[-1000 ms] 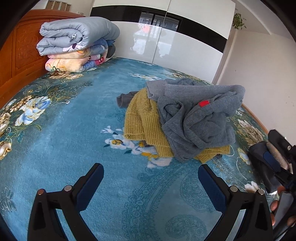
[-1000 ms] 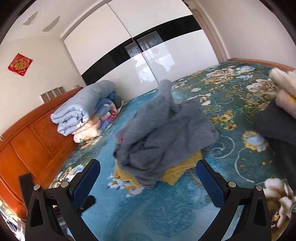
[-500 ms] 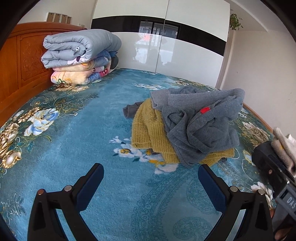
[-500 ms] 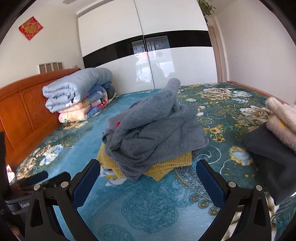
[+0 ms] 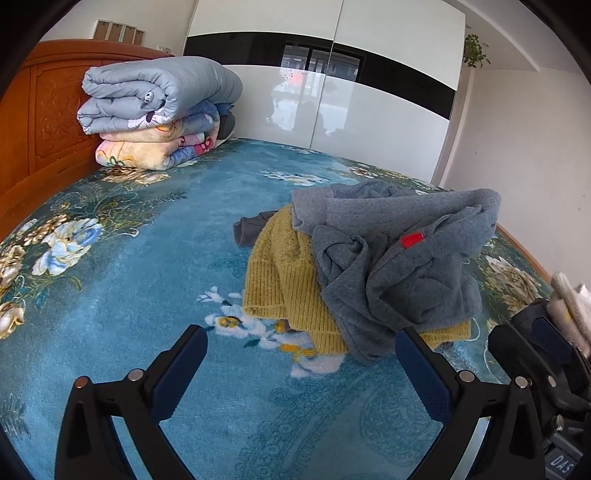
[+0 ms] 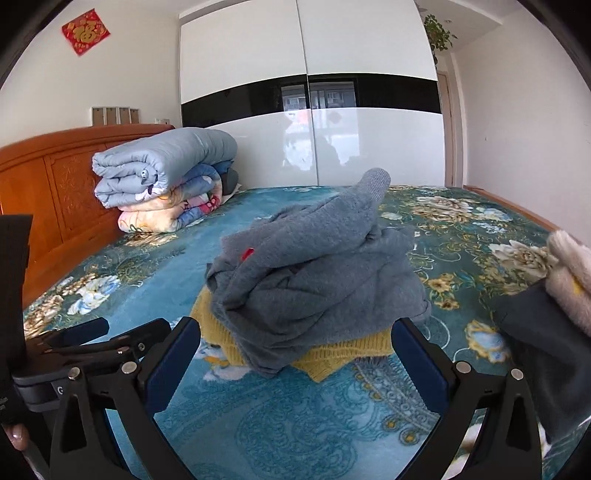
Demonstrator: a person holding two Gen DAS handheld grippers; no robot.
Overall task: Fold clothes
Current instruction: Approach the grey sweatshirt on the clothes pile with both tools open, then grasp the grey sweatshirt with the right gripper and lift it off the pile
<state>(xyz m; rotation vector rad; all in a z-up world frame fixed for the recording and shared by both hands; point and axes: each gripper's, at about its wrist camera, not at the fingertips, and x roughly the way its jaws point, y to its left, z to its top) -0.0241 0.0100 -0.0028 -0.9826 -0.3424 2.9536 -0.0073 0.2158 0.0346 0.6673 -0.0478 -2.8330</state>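
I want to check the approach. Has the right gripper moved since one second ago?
Yes. The right gripper levelled out and swung right: the red wall hanging now sits upright near the top-left corner.

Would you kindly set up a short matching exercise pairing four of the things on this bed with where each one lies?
Things:
1. grey sweater
2. mustard knit sweater
3. folded quilts
4. cream fleece garment

Places:
A. stacked against the wooden headboard
B. at the right edge, on top of a dark garment
C. crumpled on top of the central pile
D. under the grey one, on the blue floral bedspread

Pairs: 1-C, 2-D, 3-A, 4-B
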